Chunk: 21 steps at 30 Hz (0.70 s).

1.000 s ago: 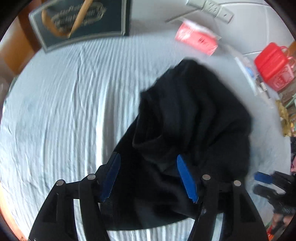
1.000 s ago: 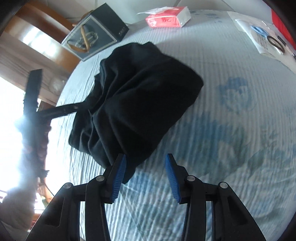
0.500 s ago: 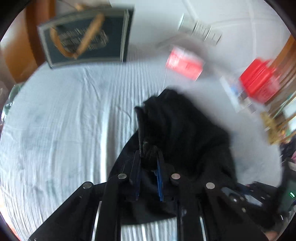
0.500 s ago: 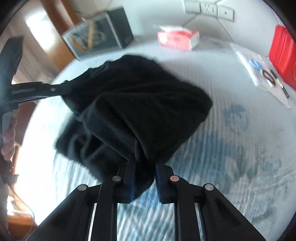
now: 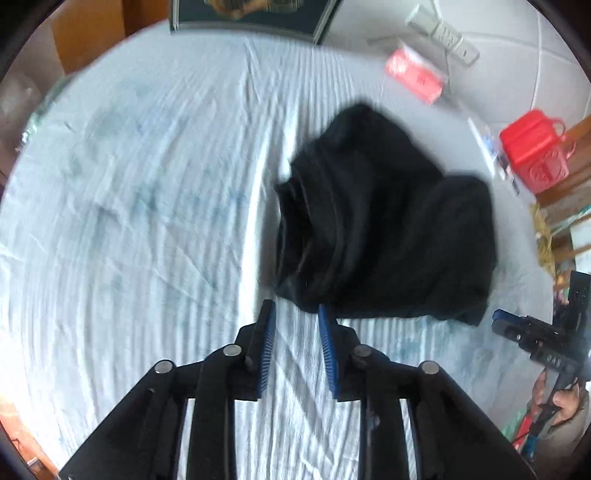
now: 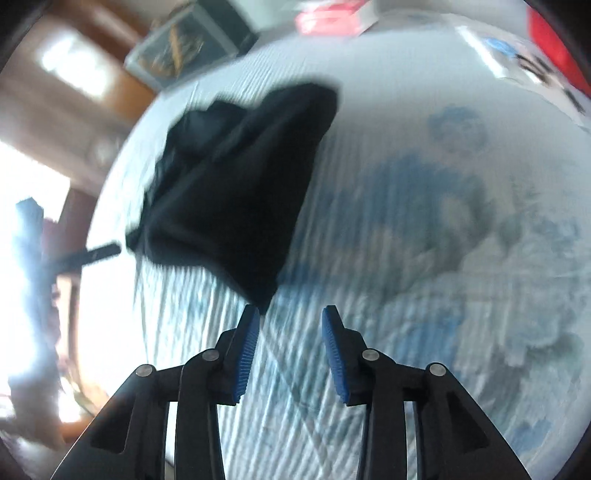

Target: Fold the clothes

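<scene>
A black garment (image 5: 384, 236) lies bunched in a rough folded heap on the pale blue-patterned bedsheet (image 5: 147, 206). My left gripper (image 5: 295, 314) is open and empty, just short of the garment's near edge. In the right wrist view the same garment (image 6: 236, 184) lies ahead and to the left. My right gripper (image 6: 290, 314) is open and empty, its left finger close to the garment's near corner. The right gripper also shows at the right edge of the left wrist view (image 5: 535, 336).
A framed picture (image 5: 251, 11) leans at the bed's far end. A red tissue pack (image 5: 413, 75) and a power strip (image 5: 441, 31) lie by the wall. A red plastic container (image 5: 535, 151) and a plastic bag of small items (image 6: 517, 55) sit at the right.
Half a second ago both grippers were shut on the black garment. Both have opened, let it go and pulled back; the garment now lies on the sheet.
</scene>
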{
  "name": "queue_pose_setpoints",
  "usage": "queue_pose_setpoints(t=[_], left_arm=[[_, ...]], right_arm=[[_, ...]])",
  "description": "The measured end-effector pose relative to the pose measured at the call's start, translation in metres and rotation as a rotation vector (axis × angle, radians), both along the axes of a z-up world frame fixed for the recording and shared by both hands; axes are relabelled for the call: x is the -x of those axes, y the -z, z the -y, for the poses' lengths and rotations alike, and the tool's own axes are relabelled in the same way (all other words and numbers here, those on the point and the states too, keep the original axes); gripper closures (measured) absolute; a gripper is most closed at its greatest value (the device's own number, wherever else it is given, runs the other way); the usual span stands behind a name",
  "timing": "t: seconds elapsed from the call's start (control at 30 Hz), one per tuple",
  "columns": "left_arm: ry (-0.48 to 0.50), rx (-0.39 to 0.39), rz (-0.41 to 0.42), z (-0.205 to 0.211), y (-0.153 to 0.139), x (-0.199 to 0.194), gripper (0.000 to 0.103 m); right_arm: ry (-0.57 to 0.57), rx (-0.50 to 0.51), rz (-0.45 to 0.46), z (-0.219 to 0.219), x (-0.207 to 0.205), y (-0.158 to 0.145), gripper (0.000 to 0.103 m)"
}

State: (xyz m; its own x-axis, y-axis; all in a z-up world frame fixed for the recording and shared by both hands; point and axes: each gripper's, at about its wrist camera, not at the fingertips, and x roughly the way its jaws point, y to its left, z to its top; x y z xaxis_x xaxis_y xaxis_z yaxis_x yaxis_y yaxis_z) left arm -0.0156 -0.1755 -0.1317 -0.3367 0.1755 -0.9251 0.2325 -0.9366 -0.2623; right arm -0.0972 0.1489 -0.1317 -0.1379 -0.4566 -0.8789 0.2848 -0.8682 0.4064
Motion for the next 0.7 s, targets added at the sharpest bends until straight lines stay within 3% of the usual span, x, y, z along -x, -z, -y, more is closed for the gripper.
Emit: queue_pose_setpoints(t=[0.03, 0.1, 0.23, 0.37, 0.4, 0.43, 0.47, 0.5, 0.57, 0.7], left_arm=[[0.002, 0.013, -0.023, 0.0, -0.007, 0.005, 0.064], [0.006, 0.038, -0.068, 0.001, -0.021, 0.015, 0.041], [0.018, 0.064, -0.116, -0.001, -0.033, 0.037, 0.04], [0.035, 0.091, -0.062, -0.007, -0.011, 0.041, 0.04], [0.038, 0.1, -0.046, -0.009, -0.002, 0.042, 0.04], [0.041, 0.109, -0.03, -0.012, 0.008, 0.043, 0.042], [0.044, 0.118, -0.014, -0.014, 0.017, 0.043, 0.049], [0.047, 0.126, 0.002, -0.017, 0.027, 0.044, 0.055], [0.046, 0.137, 0.019, -0.02, 0.043, 0.046, 0.054], [0.028, 0.188, 0.009, -0.015, 0.04, 0.045, 0.052]], right_arm=[[0.025, 0.01, -0.008, -0.002, 0.004, -0.003, 0.065], [0.074, 0.029, -0.025, -0.007, 0.013, -0.01, 0.061], [0.08, 0.029, -0.021, 0.004, 0.013, -0.011, 0.044], [0.029, -0.015, -0.018, 0.026, 0.004, 0.002, 0.044], [0.023, -0.029, -0.03, 0.031, 0.002, 0.005, 0.051], [0.016, -0.044, -0.044, 0.035, 0.005, 0.005, 0.079], [0.009, -0.058, -0.058, 0.04, 0.007, 0.006, 0.092], [0.001, -0.074, -0.07, 0.044, 0.009, 0.007, 0.092], [-0.021, -0.12, -0.057, 0.047, 0.002, 0.007, 0.092], [-0.059, -0.186, 0.033, 0.031, -0.01, 0.014, 0.097]])
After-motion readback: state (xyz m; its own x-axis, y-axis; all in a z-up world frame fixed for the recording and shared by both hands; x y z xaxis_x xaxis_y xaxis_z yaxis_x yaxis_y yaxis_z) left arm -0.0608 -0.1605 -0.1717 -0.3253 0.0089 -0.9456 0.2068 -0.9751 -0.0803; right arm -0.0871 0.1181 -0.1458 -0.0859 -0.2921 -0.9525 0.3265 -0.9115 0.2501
